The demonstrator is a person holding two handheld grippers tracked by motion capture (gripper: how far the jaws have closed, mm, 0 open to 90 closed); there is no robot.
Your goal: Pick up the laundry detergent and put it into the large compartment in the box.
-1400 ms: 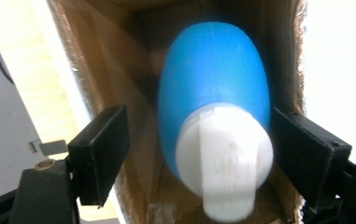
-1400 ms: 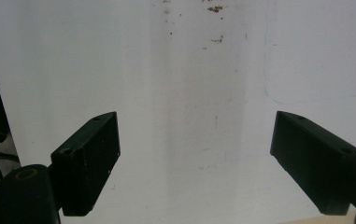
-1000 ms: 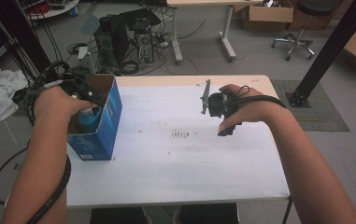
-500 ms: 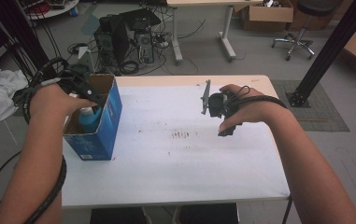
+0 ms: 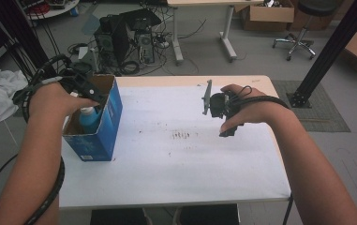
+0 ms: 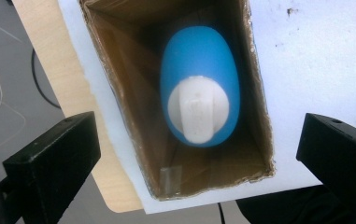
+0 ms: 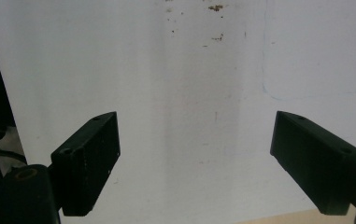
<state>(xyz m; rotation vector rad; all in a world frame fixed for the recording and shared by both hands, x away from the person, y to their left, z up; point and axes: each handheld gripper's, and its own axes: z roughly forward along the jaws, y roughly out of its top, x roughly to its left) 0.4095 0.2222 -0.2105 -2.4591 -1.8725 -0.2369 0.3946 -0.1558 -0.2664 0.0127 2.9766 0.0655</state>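
Above the open blue cardboard box (image 6: 175, 182) at the table's left edge: left gripper (image 6: 199, 154), jaws just spread wide, empty, straddling the box mouth; blue plastic bottle with white cap (image 6: 199, 100) stands inside, released. Advisable: lift straight up, keeping both jaws clear of the box rim. Right gripper (image 7: 196, 158): open, empty, over bare white tabletop (image 7: 185, 70).

Dim even light, soft focus, faint shadows, slight grain

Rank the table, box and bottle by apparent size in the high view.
1. table
2. box
3. bottle, though the box hides most of it, so its full size is unsure.
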